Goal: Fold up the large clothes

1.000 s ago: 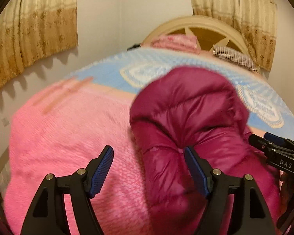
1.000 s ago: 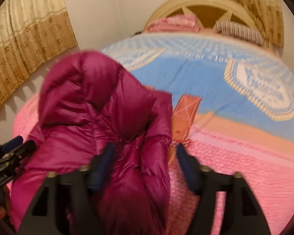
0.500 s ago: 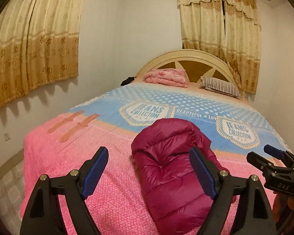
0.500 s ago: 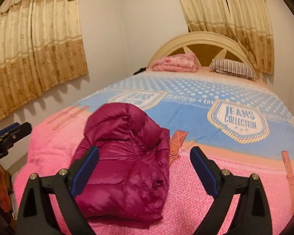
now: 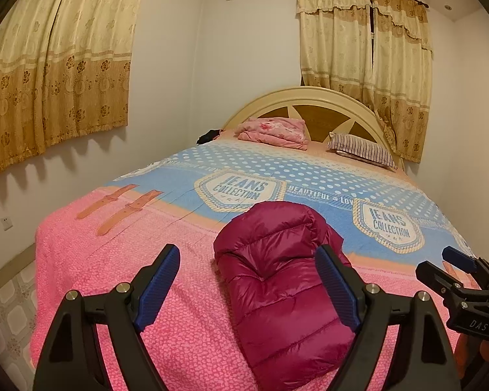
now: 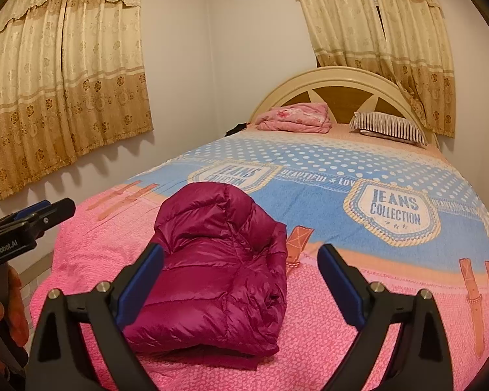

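A magenta puffer jacket (image 5: 277, 280) lies folded into a compact bundle on the pink end of the bed; it also shows in the right wrist view (image 6: 218, 267). My left gripper (image 5: 247, 283) is open and empty, held back above the bed's foot, with the jacket between and beyond its fingers. My right gripper (image 6: 241, 280) is open and empty, also drawn back from the jacket. The right gripper shows at the right edge of the left wrist view (image 5: 456, 280), and the left gripper at the left edge of the right wrist view (image 6: 29, 221).
The bed (image 5: 146, 260) has a pink and blue blanket. A folded pink quilt (image 5: 274, 132) and a striped pillow (image 5: 362, 150) lie by the headboard (image 5: 309, 104). Curtains (image 5: 55, 65) hang on the left and back walls. Tiled floor (image 5: 6, 309) shows left of the bed.
Both grippers have pulled up and back from the jacket, which was close under them a second ago. The jacket stays folded on the bed.
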Demonstrator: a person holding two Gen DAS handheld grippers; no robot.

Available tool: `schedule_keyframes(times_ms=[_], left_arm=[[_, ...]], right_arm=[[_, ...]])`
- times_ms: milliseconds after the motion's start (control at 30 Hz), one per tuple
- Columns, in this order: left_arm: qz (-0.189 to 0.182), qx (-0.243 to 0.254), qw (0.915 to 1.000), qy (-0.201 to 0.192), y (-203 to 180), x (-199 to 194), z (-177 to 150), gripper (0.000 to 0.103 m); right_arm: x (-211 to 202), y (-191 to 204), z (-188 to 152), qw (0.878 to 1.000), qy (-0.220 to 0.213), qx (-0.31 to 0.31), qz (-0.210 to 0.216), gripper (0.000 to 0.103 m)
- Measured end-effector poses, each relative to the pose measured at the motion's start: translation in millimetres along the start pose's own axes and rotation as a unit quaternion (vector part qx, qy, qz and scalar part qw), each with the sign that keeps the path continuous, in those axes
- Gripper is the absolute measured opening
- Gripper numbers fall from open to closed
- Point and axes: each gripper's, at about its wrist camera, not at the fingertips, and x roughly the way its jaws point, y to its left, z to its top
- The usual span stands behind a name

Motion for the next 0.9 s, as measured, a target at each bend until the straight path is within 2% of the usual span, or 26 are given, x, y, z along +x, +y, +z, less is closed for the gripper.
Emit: schedule_keyframes(times_ms=[900], left_arm=[[0.016, 0.005, 0.9998, 0.010, 1.2, 9.6, -3.2, 0.086]], right_arm=[[-3.2, 1.8, -1.8, 1.000, -0.003, 0.003, 0.003, 0.097]])
